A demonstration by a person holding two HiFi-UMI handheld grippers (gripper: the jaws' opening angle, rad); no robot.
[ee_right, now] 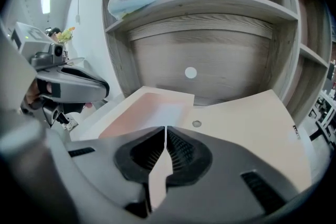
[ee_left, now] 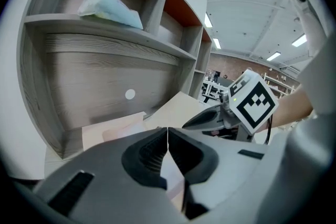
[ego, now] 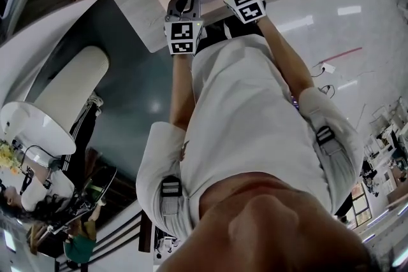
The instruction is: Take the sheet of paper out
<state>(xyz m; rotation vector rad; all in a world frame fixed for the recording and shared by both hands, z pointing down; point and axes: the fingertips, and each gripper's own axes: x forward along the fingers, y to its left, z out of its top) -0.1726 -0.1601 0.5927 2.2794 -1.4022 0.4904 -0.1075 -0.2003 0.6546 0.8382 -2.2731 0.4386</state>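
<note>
Nearest, in the head view, a white shirt (ego: 245,130) and two bare forearms reaching forward, one gripper in each hand. Left gripper (ee_left: 167,136): jaws clenched tip to tip, nothing between the ribbed pads. Right gripper (ee_right: 166,135): likewise clamped together and empty. Side by side, close but apart, each with its marker cube facing up, both angled downward over the grey wood tabletop (ego: 143,19). Cannot tell whether either tip touches the surface. Just beyond the jaws, a beige board (ee_right: 252,123) lying flat on the tabletop, with a small round spot (ee_right: 196,124) near its middle. To the left of that spot, the sheet of paper (ee_right: 157,110): pale, pinkish white, lying flat within a shallow beige surround with a raised left edge; tray or open folder, cannot tell which. Directly ahead of the right gripper, ahead and slightly right of the left gripper. Not gripped by either. Behind the board, an upright grey wood back panel with a white round disc (ee_right: 190,73) set in it. Above that, a shelf (ee_right: 210,5) split into compartments with reddish-brown backs. On the shelf, in the left compartment, a crumpled pale blue plastic bag (ee_right: 128,1).
</note>
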